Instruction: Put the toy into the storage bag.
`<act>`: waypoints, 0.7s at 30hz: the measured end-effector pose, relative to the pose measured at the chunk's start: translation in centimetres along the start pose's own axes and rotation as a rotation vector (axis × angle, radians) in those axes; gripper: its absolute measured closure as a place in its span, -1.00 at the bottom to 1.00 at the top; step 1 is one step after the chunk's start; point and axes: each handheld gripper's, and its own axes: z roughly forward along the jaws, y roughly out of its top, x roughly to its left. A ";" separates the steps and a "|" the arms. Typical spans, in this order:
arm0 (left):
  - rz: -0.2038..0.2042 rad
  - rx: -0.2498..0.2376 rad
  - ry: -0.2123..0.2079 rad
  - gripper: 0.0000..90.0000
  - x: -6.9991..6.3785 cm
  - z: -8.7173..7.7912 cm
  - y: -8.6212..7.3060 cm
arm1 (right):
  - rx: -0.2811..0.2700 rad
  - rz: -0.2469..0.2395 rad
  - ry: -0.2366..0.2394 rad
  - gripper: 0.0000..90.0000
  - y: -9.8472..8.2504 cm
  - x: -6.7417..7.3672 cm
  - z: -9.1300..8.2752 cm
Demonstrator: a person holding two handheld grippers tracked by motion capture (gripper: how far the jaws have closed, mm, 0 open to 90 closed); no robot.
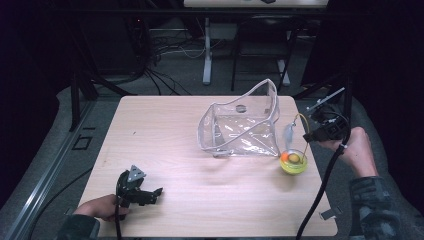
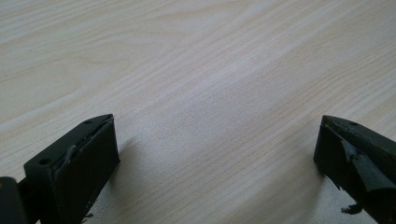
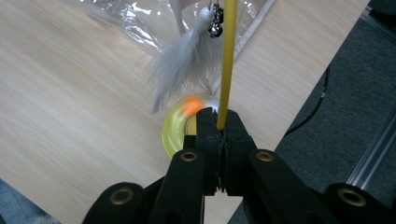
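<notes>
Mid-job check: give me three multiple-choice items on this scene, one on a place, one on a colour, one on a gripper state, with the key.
1. Where does the clear pouch lie?
A. on the table's far middle part
B. on the floor
C. at the left hand-held gripper

2. What colour is the wand in the right hand-held gripper?
A. red
B. yellow
C. blue

3. How do the jaws of the left hand-held gripper stand?
A. shut on the wand
B. shut on the pouch
C. open over bare table

Key: 1 A, the high view shows it there; 2 B, a yellow rod rises from the shut jaws; 3 C, wood shows between them.
</notes>
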 end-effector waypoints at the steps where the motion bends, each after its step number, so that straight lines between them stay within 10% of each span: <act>1: 0.000 0.000 0.000 -1.00 0.0 0.0 0.0 | 0.000 0.003 0.001 0.96 0.1 -0.1 -0.1; 21: 0.000 0.000 0.000 -1.00 0.0 0.0 0.0 | -0.005 0.032 -0.031 0.96 1.6 -2.0 -2.0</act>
